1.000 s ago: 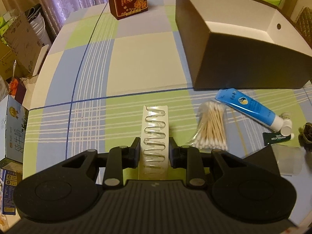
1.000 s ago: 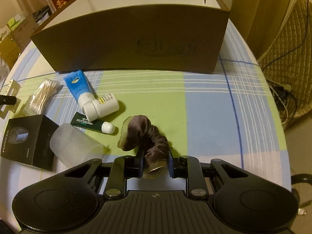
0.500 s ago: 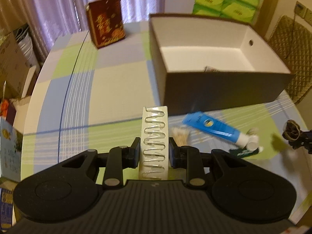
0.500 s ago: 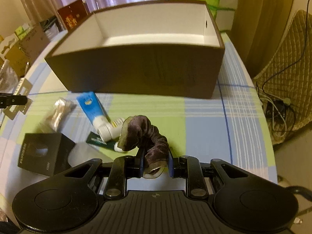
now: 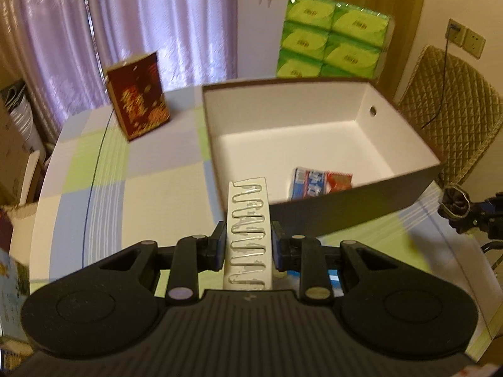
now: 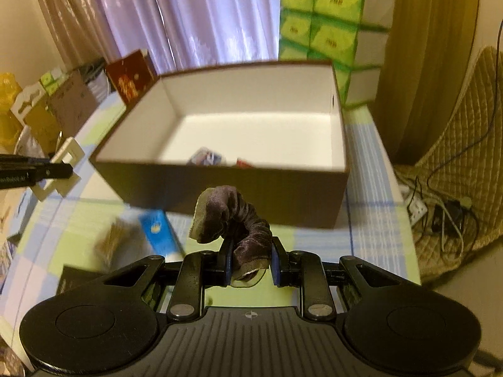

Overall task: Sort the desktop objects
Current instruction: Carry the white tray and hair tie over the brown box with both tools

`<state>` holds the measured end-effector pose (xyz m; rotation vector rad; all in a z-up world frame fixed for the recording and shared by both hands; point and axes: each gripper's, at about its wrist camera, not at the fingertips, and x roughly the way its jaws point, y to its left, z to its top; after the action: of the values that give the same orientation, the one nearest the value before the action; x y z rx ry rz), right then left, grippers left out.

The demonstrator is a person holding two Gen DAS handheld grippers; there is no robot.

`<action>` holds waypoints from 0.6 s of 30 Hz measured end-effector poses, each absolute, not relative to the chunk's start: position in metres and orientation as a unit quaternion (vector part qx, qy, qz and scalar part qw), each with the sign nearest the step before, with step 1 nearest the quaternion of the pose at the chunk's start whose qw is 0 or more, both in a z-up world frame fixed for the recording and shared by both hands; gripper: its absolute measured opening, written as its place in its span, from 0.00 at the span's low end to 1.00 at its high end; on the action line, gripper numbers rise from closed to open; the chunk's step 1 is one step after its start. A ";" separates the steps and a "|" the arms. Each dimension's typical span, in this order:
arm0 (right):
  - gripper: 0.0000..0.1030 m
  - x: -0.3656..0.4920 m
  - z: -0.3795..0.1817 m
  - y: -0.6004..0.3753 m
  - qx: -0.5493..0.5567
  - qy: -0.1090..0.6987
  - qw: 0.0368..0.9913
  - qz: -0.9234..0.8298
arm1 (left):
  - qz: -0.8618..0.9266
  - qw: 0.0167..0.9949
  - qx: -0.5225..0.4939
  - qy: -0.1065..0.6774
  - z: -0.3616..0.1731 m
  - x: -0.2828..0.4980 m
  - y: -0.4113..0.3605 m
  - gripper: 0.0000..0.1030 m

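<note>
The brown box (image 6: 220, 188) fills mid-frame in both views, open, with a small packet (image 5: 322, 183) on its white floor. Only the right wrist view shows the blue tube (image 6: 158, 231) on the checked cloth at lower left. The left gripper (image 5: 248, 246) is clamped on a white clip card (image 5: 250, 235); the right gripper (image 6: 250, 262) pinches a dark velvet scrunchie (image 6: 239, 223) below the box's front wall.

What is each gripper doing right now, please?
Left gripper: shut on the white card of clips.
Right gripper: shut on the brown velvet scrunchie.
</note>
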<state>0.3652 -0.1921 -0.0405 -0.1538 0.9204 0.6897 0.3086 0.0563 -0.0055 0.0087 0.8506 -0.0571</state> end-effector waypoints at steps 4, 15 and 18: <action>0.20 0.383 -0.028 -0.184 -0.072 0.419 0.843 0.329 | -0.040 0.914 0.011 0.404 0.001 0.328 0.047 0.23; 0.20 0.443 -0.018 -0.144 -0.064 0.405 0.849 0.333 | -0.080 0.906 0.008 0.416 0.000 0.406 0.021 0.23; 0.20 0.462 -0.022 -0.131 -0.056 0.414 0.846 0.332 | -0.089 0.902 -0.001 0.422 -0.005 0.432 0.016 0.23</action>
<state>0.4617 -0.1314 -0.0219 -0.1176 0.8733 0.7004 0.4318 0.0157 -0.0052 -0.0029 0.8731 -0.1848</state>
